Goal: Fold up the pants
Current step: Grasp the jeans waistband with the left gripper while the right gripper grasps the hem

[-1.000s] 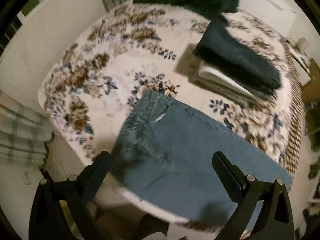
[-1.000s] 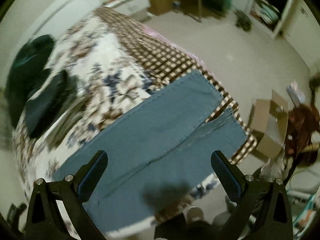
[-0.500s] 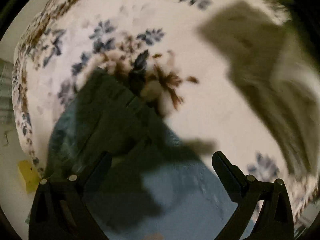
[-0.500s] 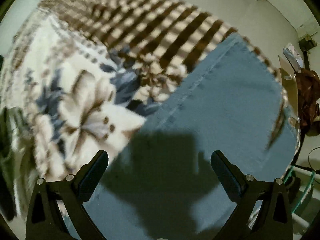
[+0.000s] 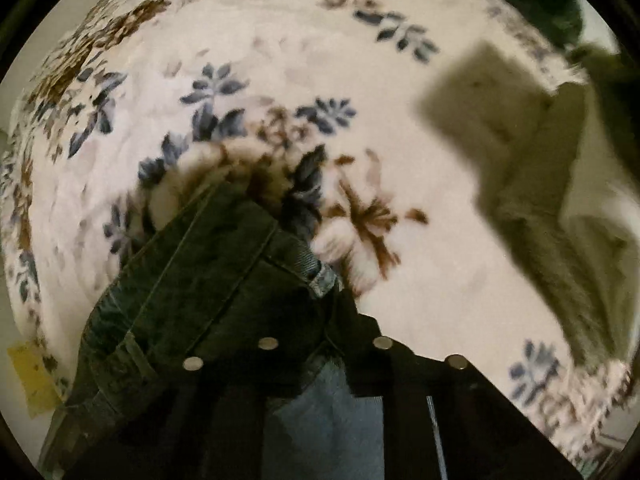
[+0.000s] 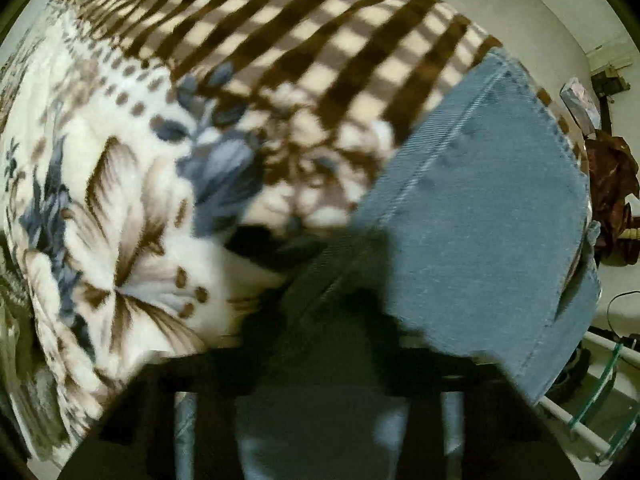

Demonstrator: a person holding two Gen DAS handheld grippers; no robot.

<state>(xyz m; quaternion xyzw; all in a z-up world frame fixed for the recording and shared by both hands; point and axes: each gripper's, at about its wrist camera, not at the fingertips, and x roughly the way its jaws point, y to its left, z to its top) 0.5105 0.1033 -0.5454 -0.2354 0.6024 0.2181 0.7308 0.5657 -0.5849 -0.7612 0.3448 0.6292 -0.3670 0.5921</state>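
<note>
**Op:** Left wrist view: my left gripper (image 5: 324, 344) is clamped shut on the pants (image 5: 208, 280) at the waistband, belt loop just past the fingertips. Denim lies in shadow on the floral blanket (image 5: 280, 80). Folded clothes (image 5: 560, 200) sit to the right, apart from the denim.

**Check:** And the right side?

**Op:** Right gripper (image 6: 332, 344) is down on the pants (image 6: 480, 220) near the leg's seam edge, fingers pulled together over the cloth — looks like a pinch, frame is blurry though. Leg runs up-right across the checked border (image 6: 320, 48) of the blanket, hem near the bed's edge.
</note>
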